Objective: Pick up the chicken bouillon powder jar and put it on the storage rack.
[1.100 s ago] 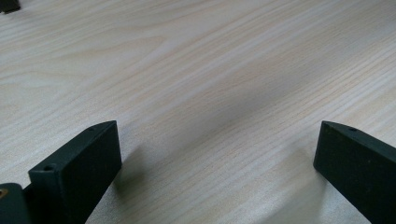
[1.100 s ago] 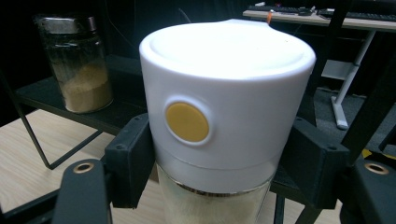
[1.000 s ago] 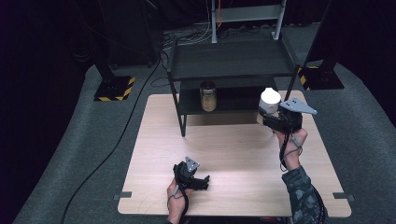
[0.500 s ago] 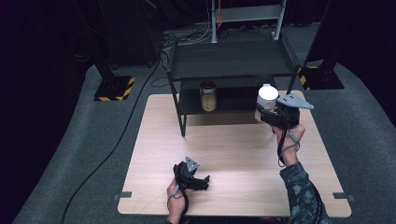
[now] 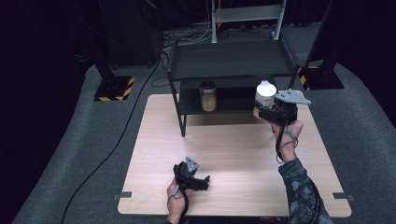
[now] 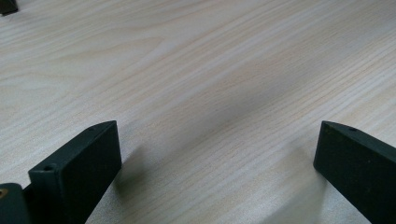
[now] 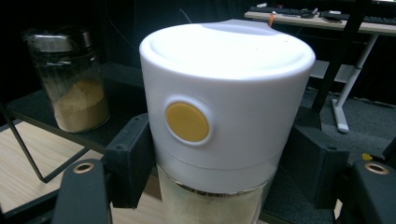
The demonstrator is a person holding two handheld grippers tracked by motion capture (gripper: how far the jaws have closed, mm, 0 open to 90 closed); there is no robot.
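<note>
My right gripper (image 5: 267, 111) is shut on a glass jar with a tall white lid (image 5: 265, 93), holding it upright in front of the black shelf rack (image 5: 229, 60) at its right end. In the right gripper view the white-lidded jar (image 7: 224, 93) carries a round yellow button and pale powder shows below the lid, with both jaws pressed on its sides. A second jar (image 5: 208, 95) with a dark lid and tan powder stands on the rack's lower shelf; it appears as the tan-powder jar (image 7: 74, 79). My left gripper (image 5: 205, 181) rests low over the wooden table (image 5: 233, 149), jaws wide open on nothing (image 6: 215, 154).
The rack stands on the table's far half, with thin black legs (image 5: 181, 123). Black stands with yellow-striped feet (image 5: 113, 87) and cables lie on the grey floor behind. Bare wood lies between the two grippers.
The right gripper with the white-lidded jar has risen slightly and edged toward the rack. The left gripper has stayed put.
</note>
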